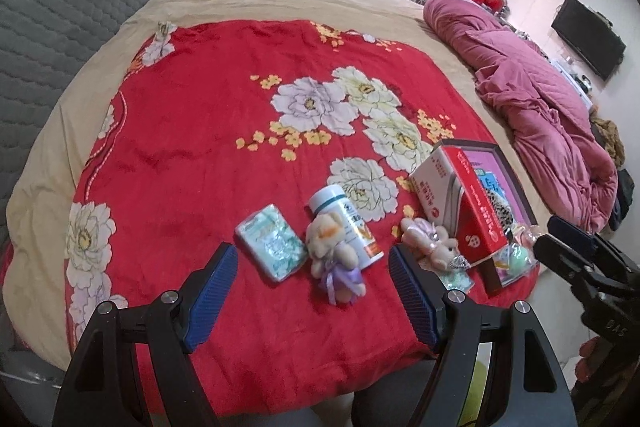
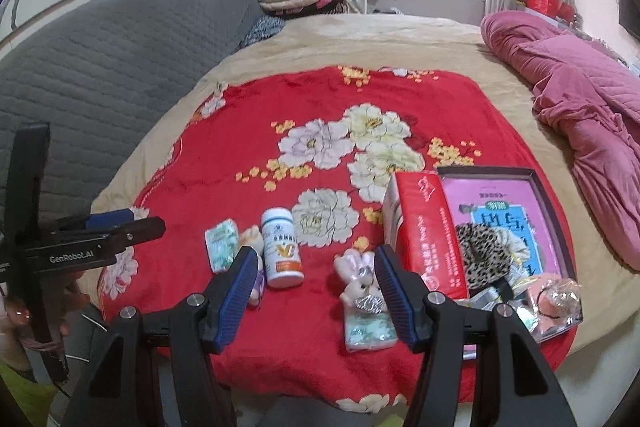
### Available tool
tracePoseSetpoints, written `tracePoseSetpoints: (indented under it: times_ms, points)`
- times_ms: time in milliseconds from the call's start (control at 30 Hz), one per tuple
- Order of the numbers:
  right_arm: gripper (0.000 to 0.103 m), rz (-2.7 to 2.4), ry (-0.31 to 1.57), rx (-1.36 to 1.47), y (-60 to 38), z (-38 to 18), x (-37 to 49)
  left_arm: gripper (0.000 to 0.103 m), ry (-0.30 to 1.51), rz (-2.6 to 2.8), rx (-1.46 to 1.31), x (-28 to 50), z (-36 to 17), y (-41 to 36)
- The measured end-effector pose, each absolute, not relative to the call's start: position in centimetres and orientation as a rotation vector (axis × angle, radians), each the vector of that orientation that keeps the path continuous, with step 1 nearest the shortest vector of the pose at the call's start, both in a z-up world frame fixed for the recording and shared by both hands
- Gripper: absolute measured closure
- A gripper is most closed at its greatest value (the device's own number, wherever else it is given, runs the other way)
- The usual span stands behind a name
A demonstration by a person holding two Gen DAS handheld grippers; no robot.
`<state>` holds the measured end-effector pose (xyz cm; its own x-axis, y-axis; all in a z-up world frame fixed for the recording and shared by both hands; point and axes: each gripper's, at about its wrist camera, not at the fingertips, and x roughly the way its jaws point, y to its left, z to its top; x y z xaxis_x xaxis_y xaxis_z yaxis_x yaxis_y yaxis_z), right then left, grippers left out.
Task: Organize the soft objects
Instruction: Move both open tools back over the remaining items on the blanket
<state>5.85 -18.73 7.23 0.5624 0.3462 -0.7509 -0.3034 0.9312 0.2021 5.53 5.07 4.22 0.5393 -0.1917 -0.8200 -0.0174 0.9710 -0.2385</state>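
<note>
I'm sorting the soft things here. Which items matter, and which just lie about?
Job:
beige plush toy with purple bow
pink plush bunny
tissue packs
leopard-print fuzzy item
shallow open box

Lying about:
white pill bottle
red carton
pink quilt

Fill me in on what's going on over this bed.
A person holds a two-finger tool in each hand above a red floral blanket, sorting soft things. Both tools are open and empty. The left tool hovers over a plush toy with a purple bow beside a white bottle; the right tool hovers by a pink plush bunny. A leopard-print item already lies in the open box.
</note>
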Motion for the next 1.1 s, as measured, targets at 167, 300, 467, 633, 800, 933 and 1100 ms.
tracePoseSetpoints:
  times_ms: [167, 300, 467, 633, 800, 933, 1100]
  points:
    - [0.043, 0.377, 0.941, 0.014, -18.0, 5.2, 5.9, 0.024, 1.021, -0.091, -0.234, 5.2, 2.9, 5.3]
    - [0.043, 0.364, 0.979, 0.012, -18.1, 3.7, 6.1, 0.024, 1.050, -0.087, -0.238, 5.1, 1.7, 5.1]
    - [0.043, 0.340, 1.012, -0.015, -18.2, 2.1, 6.3, 0.024, 1.092, -0.089, -0.223, 5.0, -0.2, 4.0]
    - [0.043, 0.330, 1.033, -0.041, -18.1, 1.1, 6.5, 0.024, 1.137, -0.102, -0.227, 5.0, -2.2, 2.8]
    - [0.043, 0.330, 1.067, -0.053, -17.9, -0.3, 6.9, 0.024, 1.166, -0.124, -0.225, 5.3, -3.5, 1.4]
    - [0.043, 0.329, 1.083, -0.090, -17.3, -1.3, 7.3, 0.024, 1.184, -0.119, -0.229, 5.7, -4.6, 1.0]
    - [0.043, 0.322, 1.100, -0.160, -16.4, -2.7, 8.0, 0.024, 1.198, -0.131, -0.269, 6.4, -5.7, 1.1]
